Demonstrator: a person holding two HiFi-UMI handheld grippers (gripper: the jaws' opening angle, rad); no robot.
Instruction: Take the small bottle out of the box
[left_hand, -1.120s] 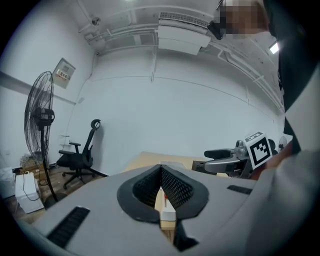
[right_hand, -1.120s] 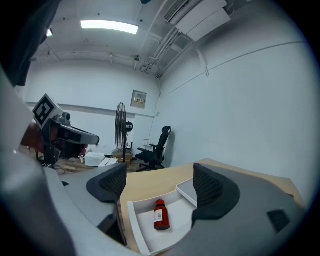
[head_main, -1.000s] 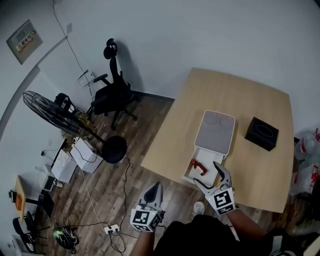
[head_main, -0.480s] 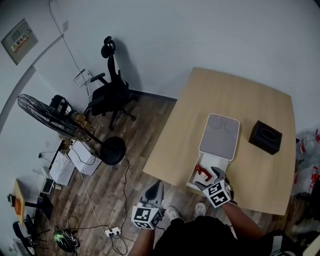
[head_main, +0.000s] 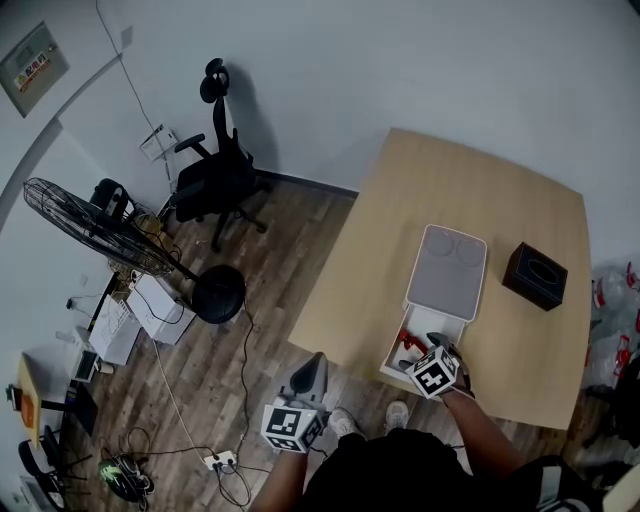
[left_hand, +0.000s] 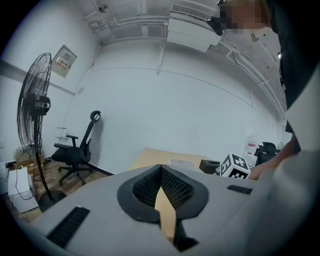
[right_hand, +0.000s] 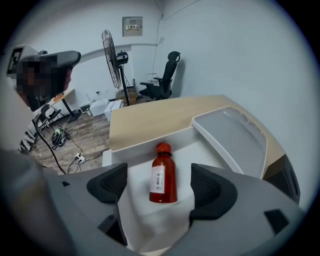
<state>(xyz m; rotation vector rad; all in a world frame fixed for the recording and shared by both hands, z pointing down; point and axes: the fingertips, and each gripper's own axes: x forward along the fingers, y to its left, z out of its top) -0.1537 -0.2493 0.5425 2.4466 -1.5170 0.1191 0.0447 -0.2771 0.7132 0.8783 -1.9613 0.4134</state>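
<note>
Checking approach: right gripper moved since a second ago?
Yes. The right gripper has advanced from the table's near edge over the white box, toward the red bottle.

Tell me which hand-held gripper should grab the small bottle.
Right. The right hand-held gripper hangs open over the box, jaws either side of the small bottle lying inside. The left hand-held gripper is shut, beyond the table.

No wording can be read. A white label (right_hand: 158, 179) with a barcode is carried on the small bottle (right_hand: 163, 175) (its print is too small), and a framed sign (head_main: 34, 55) is hung on the far left wall (head_main: 350, 60), illegible.
</note>
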